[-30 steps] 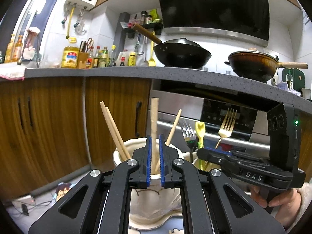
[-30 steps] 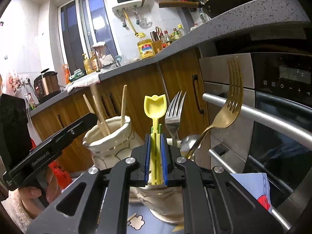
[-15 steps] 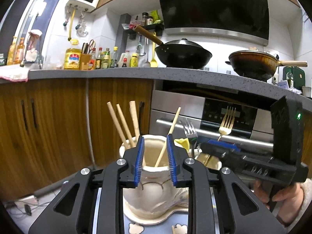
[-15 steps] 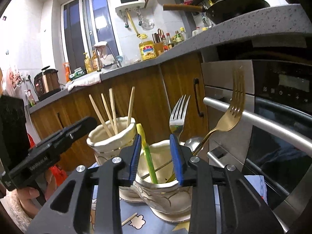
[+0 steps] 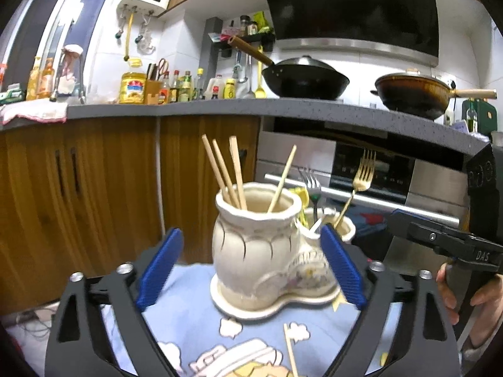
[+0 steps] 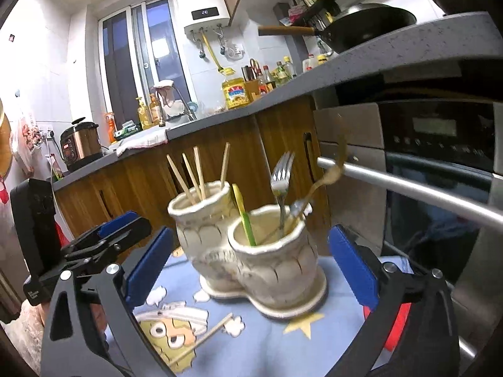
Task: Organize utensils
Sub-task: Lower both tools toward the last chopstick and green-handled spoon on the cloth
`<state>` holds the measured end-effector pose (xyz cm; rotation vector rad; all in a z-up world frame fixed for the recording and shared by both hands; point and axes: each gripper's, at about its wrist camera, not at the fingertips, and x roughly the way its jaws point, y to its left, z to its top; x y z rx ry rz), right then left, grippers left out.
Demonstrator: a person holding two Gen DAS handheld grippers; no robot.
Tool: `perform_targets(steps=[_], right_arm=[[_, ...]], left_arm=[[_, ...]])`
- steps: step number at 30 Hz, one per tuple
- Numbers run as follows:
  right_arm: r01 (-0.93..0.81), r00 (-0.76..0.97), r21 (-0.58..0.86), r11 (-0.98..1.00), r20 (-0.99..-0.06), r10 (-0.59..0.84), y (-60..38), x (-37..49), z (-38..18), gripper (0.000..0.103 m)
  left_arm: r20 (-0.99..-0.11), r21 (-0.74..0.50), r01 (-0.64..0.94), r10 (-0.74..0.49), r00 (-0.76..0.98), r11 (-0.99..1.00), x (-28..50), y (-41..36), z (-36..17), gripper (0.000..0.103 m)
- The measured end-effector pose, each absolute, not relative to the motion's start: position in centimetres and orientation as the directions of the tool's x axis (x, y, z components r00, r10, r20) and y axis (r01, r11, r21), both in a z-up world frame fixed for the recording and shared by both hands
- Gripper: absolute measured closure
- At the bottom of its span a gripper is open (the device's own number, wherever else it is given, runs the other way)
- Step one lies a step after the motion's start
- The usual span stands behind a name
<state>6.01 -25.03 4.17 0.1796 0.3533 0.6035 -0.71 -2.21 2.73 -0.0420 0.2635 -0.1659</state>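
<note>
A cream two-pot ceramic holder (image 5: 257, 251) stands on a blue cartoon cloth; it also shows in the right wrist view (image 6: 251, 257). One pot holds several wooden chopsticks (image 5: 226, 172) (image 6: 195, 172). The other pot holds a yellow-green plastic utensil (image 6: 243, 216), a silver fork (image 6: 281, 176) and a gold fork (image 5: 361, 176). My left gripper (image 5: 251, 270) is wide open and empty, its blue pads either side of the holder. My right gripper (image 6: 251, 264) is wide open and empty in front of the holder.
One loose chopstick (image 5: 290, 348) lies on the cloth (image 5: 195, 320) near me; it also shows in the right wrist view (image 6: 204, 336). Wooden cabinets (image 5: 94, 188) and an oven with a steel handle (image 6: 408, 188) stand behind. The counter (image 5: 283, 106) carries woks and bottles.
Both grippers opened wide and drew back from the holder. The left let go of a chopstick into its pot; the right let go of the yellow-green utensil into the other pot.
</note>
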Motion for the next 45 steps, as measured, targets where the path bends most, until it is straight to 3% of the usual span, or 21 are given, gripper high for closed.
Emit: perform_targets(steps=[11, 23, 25, 28, 30, 32, 36, 39, 45], right_arm=[[-0.361, 0.763, 0.29, 0.886, -0.454, 0.459, -27.4, 4.3, 1.1, 0.005], [-0.358, 0.65, 0.15, 0.921, -0.668, 0.362, -25.1, -1.5, -1.6, 0.007], [-0.367, 0.621, 0.156, 0.917, -0.693, 0.366, -24.6, -2.3, -2.1, 0.013], [-0.383, 0.549, 0.195, 0.903, -0.738, 0.393, -23.6, -2.9, -2.8, 0.033], [-0.4, 0.501, 0.231, 0.887, -0.756, 0.423, -23.0, -3.0, -3.2, 0.051], [-0.412, 0.465, 0.253, 0.875, -0.768, 0.441, -22.3, -3.2, -3.5, 0.06], [-0.406, 0.427, 0.242, 0.881, -0.802, 0.417, -21.0, -3.2, -4.4, 0.068], [-0.404, 0.447, 0.204, 0.892, -0.807, 0.387, -20.3, -3.2, -4.5, 0.069], [-0.39, 0.459, 0.18, 0.903, -0.813, 0.359, -20.3, -1.9, -4.6, 0.085]], left_arm=[[-0.428, -0.088, 0.174, -0.195, 0.882, 0.981, -1.8, -2.5, -0.5, 0.01], [-0.562, -0.038, 0.193, -0.18, 0.807, 0.981, -4.0, -3.9, -2.8, 0.01], [-0.575, -0.042, 0.201, -0.188, 0.796, 0.979, -4.1, -3.8, -3.0, 0.011], [-0.598, -0.049, 0.218, -0.203, 0.776, 0.975, -4.0, -3.9, -3.4, 0.016], [-0.612, -0.055, 0.231, -0.216, 0.761, 0.971, -4.0, -3.9, -3.7, 0.029], [-0.621, -0.059, 0.243, -0.226, 0.751, 0.968, -3.9, -4.1, -3.9, 0.037], [-0.641, -0.058, 0.269, -0.243, 0.728, 0.961, -3.9, -4.5, -4.3, 0.051], [-0.652, -0.056, 0.283, -0.249, 0.716, 0.958, -3.9, -4.9, -4.7, 0.055], [-0.675, -0.053, 0.291, -0.249, 0.694, 0.955, -3.5, -5.1, -5.2, 0.059]])
